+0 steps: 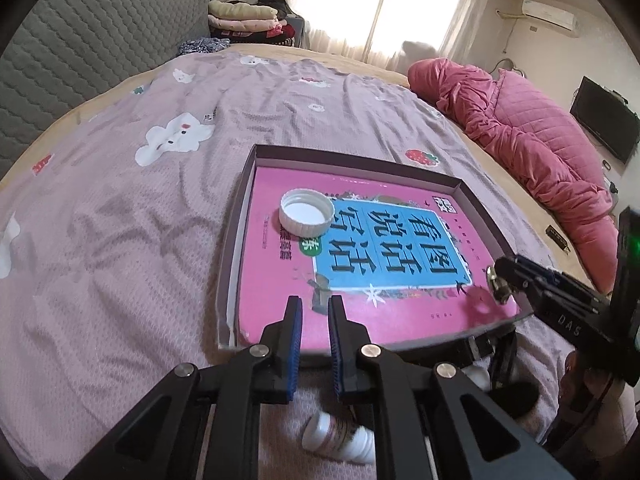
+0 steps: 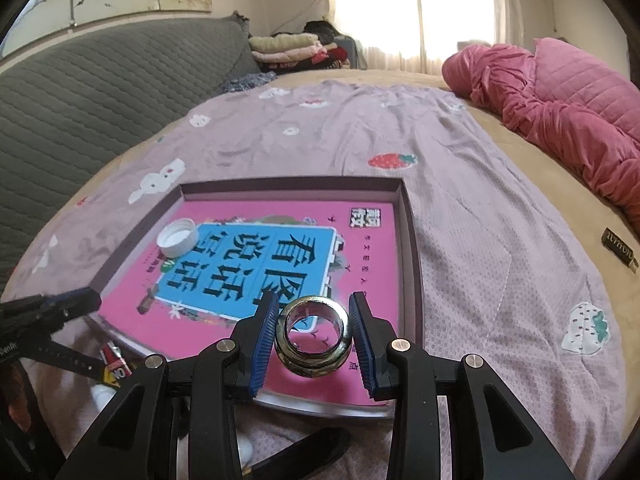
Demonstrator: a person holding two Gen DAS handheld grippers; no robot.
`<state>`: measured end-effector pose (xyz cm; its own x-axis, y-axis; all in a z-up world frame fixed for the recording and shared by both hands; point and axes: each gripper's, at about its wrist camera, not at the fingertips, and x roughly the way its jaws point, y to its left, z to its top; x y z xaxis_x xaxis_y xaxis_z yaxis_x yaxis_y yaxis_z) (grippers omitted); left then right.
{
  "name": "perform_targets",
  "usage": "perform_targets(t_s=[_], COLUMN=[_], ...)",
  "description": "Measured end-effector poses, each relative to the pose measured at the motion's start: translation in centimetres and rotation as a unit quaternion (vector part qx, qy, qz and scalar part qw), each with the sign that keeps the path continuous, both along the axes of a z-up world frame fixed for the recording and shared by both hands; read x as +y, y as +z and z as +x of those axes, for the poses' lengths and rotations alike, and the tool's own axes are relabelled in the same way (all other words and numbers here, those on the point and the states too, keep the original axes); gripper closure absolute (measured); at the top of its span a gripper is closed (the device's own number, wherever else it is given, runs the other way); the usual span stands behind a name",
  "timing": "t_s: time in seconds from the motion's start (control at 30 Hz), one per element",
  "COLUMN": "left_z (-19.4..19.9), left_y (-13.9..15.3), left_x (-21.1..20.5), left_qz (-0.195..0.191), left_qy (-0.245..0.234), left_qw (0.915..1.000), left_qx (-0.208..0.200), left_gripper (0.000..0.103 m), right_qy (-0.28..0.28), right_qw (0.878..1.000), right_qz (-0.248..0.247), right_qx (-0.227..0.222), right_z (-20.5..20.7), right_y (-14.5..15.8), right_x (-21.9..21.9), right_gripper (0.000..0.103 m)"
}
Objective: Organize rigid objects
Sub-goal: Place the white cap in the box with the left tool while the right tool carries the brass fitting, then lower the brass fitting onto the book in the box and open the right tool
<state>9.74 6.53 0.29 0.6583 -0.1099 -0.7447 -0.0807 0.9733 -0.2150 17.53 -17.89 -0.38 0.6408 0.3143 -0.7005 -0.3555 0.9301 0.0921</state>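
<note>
White cap (image 1: 307,211) already in the tray (image 1: 240,216); right tool (image 2: 314,330) pinching a metal ring (image 2: 313,338) over its lower edge, left tool (image 1: 315,312) slightly spread, empty; small bottle (image 1: 340,438) left at bottom

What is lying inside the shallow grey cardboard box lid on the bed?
Inside the shallow grey cardboard box lid lies a pink book with a blue title panel, and on it an upturned white plastic bottle cap. Whatever is under the book is covered.
</note>
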Motion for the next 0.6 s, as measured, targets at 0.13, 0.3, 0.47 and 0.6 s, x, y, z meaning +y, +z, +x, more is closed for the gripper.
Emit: perform_targets(t_s=[0.13, 0.3, 0.47, 0.6], left_z=[1.1, 2.6, 3.7, 4.2], left_y=[-0.2, -0.6, -1.3, -1.7], left_x=[0.2, 0.6, 0.7, 0.4], left_qz=[0.006, 0.008, 0.001, 0.001], left_qy=[0.002, 0.004, -0.001, -0.009], left_qw=[1.0000, 1.0000, 0.9999, 0.9997], left_qx=[-0.001, 0.003, 0.016, 0.024], left_gripper=[0.090, 0.090, 0.089, 0.079], right_qy=[0.002, 0.000, 0.000, -0.002], right_qw=[1.000, 1.000, 1.000, 1.000], right_qz=[-0.006, -0.015, -0.019, -0.018], right_qx=[0.007, 0.014, 0.020, 0.022], right_z=[0.3, 0.6, 0.8, 1.0], right_y=[-0.5, -1.1, -1.4, -1.5], right_x=[0.2, 0.4, 0.4, 0.5], right_gripper=[0.065, 0.065, 0.066, 0.066])
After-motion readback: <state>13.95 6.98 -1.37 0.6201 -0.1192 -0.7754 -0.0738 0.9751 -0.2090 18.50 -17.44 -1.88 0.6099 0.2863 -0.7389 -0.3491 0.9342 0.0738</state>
